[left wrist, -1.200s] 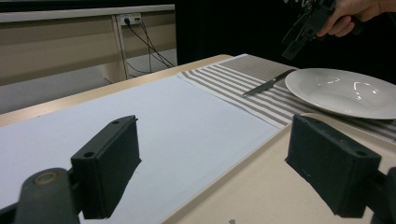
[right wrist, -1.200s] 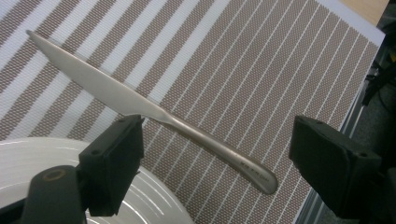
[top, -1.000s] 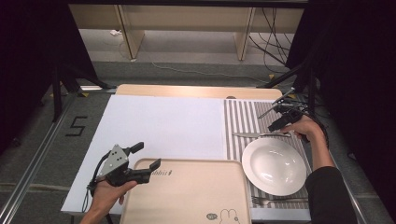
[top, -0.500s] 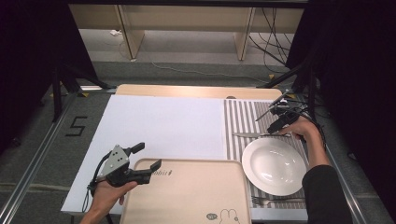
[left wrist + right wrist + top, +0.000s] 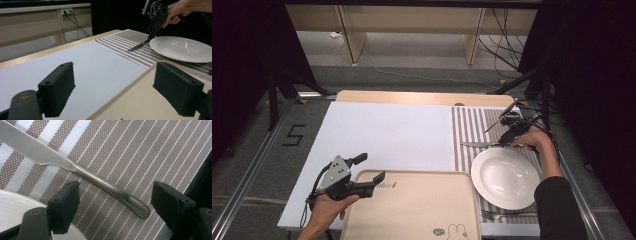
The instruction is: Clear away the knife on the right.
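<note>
A steel knife (image 5: 479, 145) lies on the striped placemat (image 5: 472, 125) just beyond the white plate (image 5: 504, 177). My right gripper (image 5: 507, 140) hangs tip-down over the handle end. In the right gripper view the knife handle (image 5: 100, 181) lies between the jaws of that gripper (image 5: 116, 205). They have just been closing, and the pads stand clear of the handle. My left gripper (image 5: 371, 167) rests open at the far left corner of the beige tray (image 5: 412, 210), nothing between its jaws. The left gripper view shows the knife (image 5: 138, 46), plate (image 5: 180, 48) and right gripper (image 5: 152, 32) farther off.
A white sheet (image 5: 387, 135) covers the table's left and middle. A fork (image 5: 502, 216) lies on the placemat near the front edge, below the plate. The tray bears a small rabbit print. Dark stands and cables flank the table.
My right gripper has come down and nearer, onto the knife's handle end. The left gripper has not moved.
</note>
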Demonstrator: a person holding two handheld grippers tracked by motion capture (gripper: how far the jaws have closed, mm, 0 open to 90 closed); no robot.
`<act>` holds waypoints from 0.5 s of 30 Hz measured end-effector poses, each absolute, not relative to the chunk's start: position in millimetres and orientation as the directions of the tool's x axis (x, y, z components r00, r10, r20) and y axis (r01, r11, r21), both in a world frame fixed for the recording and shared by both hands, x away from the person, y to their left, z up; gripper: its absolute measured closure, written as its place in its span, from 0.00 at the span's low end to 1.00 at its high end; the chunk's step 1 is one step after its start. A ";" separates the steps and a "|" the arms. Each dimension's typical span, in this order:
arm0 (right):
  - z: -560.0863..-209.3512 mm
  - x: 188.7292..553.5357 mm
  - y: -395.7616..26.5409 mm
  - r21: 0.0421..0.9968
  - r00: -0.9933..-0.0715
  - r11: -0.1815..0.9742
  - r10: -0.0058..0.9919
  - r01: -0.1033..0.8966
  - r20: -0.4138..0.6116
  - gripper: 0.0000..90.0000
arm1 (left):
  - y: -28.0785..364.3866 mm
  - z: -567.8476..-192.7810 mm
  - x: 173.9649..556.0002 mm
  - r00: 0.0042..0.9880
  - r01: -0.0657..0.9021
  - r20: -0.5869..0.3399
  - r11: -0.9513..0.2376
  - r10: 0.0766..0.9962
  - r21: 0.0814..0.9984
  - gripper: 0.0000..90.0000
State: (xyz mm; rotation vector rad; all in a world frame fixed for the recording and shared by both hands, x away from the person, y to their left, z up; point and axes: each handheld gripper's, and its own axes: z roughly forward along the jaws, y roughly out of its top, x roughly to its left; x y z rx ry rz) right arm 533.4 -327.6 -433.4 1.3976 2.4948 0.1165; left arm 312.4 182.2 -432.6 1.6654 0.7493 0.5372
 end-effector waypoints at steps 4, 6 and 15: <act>-433.9 534.3 -328.0 0.187 -0.502 0.538 0.840 0.822 -0.205 0.27 | 182.2 -432.7 312.6 0.688 0.190 -0.044 -0.122 0.724 0.974 0.18; -435.1 534.4 -327.1 0.178 -0.493 0.527 0.846 0.831 -0.202 0.27 | 182.0 -432.7 312.5 0.688 0.190 -0.043 -0.123 0.724 0.974 0.18; -439.3 537.2 -328.8 0.181 -0.501 0.531 0.845 0.828 -0.189 0.33 | 181.6 -432.8 312.8 0.688 0.190 -0.042 -0.124 0.725 0.974 0.18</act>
